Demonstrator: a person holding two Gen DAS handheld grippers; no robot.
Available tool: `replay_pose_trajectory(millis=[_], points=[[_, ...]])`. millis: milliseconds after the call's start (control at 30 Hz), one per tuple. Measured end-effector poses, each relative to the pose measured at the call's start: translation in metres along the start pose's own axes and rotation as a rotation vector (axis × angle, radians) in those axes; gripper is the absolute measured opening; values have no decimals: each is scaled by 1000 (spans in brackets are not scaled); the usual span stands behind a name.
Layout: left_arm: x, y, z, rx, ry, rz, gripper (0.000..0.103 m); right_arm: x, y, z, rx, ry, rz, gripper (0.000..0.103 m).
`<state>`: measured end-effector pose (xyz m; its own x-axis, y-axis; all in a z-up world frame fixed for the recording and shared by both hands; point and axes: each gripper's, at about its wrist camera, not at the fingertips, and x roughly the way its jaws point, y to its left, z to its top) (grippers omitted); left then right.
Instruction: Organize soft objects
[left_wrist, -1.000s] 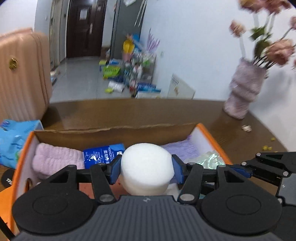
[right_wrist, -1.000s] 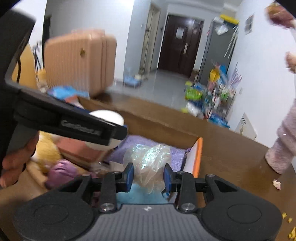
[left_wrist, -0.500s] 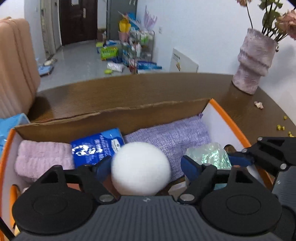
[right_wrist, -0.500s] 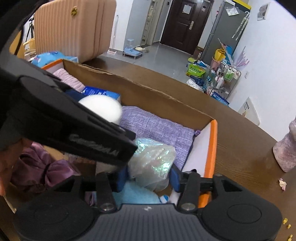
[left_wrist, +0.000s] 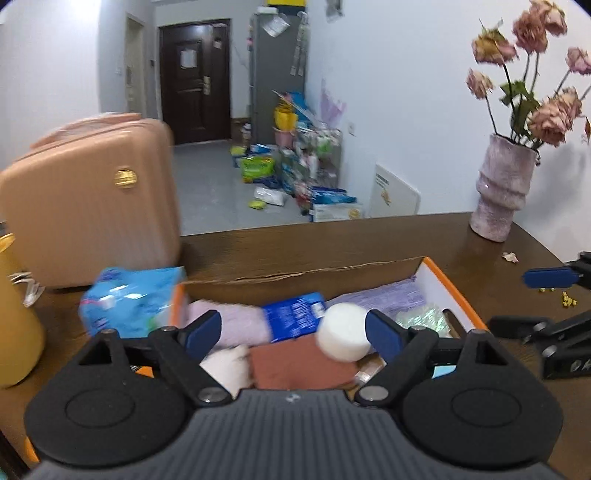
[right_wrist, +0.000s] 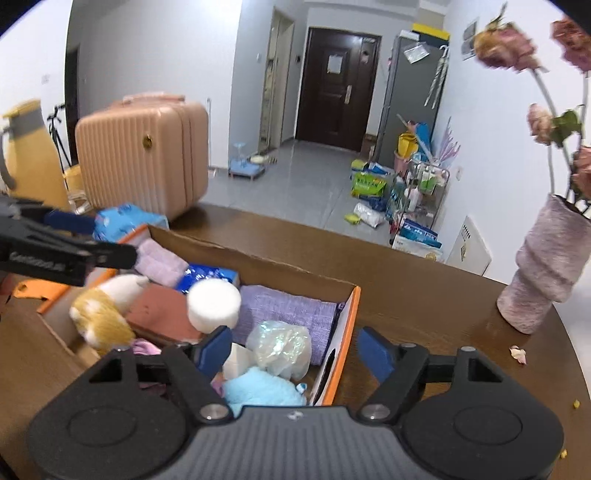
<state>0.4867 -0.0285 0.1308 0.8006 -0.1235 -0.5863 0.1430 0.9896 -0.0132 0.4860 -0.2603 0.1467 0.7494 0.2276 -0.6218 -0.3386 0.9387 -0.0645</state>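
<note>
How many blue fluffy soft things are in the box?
1: the light blue fluffy cloth lies at the near end of the cardboard box, under the crinkled plastic bag. Others may be hidden below.

My right claw (right_wrist: 295, 349) opening, nothing pinched; crinkly iridescent plastic bag (right_wrist: 279, 349) lies in the orange-rimmed cardboard box (right_wrist: 347, 325).

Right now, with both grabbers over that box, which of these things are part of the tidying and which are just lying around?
Part of the job:
cardboard box
white foam puck
iridescent bag
blue fluffy cloth
purple cloth
plush toy
left gripper, right gripper, jaws opening, holding nothing

Just lying about:
pink suitcase
flower vase
yellow jug
</note>
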Motion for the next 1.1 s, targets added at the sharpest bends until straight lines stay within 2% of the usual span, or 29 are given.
replay_pose_trajectory(millis=[100, 233, 300, 400, 467, 567, 833, 1100], points=[[-27, 9, -21, -38, -50, 42, 88, -22, 3, -11, 42, -62, 6, 86], [-55, 15, -57, -74, -194, 115, 95, -43, 13, -39, 110, -159, 2, 86], [-66, 17, -73, -82, -260, 127, 96, -47, 20, -53, 138, -229, -5, 89], [-78, 18, -96, -89, -337, 133, 97, -59, 37, -80, 132, -393, -34, 103], [-83, 19, -109, -86, -368, 139, 98, -65, 48, -94, 117, -471, -75, 103], [-90, 19, -124, -69, -369, 135, 98, -69, 59, -107, 121, -511, -90, 103], [-115, 21, -138, -62, -393, 122, 99, -88, 69, -122, 153, -533, -113, 103], [-163, 13, -170, -76, -439, 129, 99, -135, 91, -154, 124, -579, -104, 103]])
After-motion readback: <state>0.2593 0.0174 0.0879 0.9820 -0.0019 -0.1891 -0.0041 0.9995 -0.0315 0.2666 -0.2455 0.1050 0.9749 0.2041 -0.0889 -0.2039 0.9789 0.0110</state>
